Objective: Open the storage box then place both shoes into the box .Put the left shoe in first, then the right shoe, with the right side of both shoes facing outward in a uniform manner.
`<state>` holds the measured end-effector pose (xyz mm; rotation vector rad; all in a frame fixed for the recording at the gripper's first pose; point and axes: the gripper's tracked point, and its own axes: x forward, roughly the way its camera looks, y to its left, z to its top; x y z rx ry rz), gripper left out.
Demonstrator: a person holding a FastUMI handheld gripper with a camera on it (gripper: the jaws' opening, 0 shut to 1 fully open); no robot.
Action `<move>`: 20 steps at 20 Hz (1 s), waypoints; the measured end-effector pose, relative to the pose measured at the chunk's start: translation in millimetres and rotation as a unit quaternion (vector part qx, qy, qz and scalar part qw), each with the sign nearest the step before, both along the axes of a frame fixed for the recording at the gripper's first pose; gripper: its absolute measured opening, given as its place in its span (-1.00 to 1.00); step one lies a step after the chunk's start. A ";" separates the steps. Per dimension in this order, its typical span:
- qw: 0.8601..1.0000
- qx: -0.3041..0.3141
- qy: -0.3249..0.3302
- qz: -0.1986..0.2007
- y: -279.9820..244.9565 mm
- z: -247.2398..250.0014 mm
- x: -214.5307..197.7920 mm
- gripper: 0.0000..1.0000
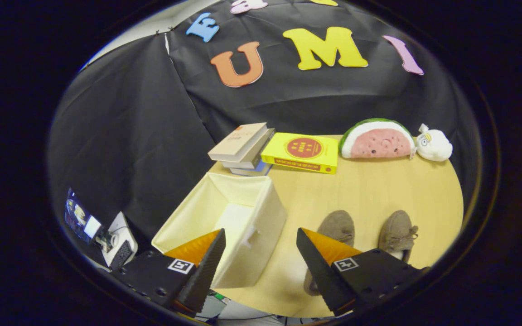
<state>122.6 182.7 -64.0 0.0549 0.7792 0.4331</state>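
Note:
A cream fabric storage box (261, 222) stands open on the wooden table, its inside bare, partly behind my left finger. Two grey-brown suede shoes lie to its right, toes pointing away from me: the nearer-to-box shoe (335, 228) sits just beyond my right finger, which hides its heel; the other shoe (397, 233), with a lace bow, lies further right. My gripper (261, 240) hovers above the table, open, with nothing between its fingers. The box's right wall and bare tabletop show in the gap.
Beyond the box a stack of books (243, 147) and a yellow book (302, 153) lie at the table's (379, 190) back. A watermelon plush (376, 140) and a white plush toy (434, 145) rest beside them. A device with a small screen (93, 228) sits off the table, left.

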 end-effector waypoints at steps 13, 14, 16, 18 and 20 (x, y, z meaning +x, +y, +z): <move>0.980 -0.132 0.136 -0.059 -119.2 -128.2 9.3 -0.03; 0.978 -0.134 0.147 -0.060 -122.6 -135.5 8.9 -0.16; 0.978 -0.126 0.160 -0.052 -118.2 -143.3 7.7 -0.34; 0.977 -0.121 0.166 -0.050 -117.2 -146.9 6.3 -0.33; 0.978 -0.122 0.165 -0.045 -116.6 -147.7 6.8 -0.94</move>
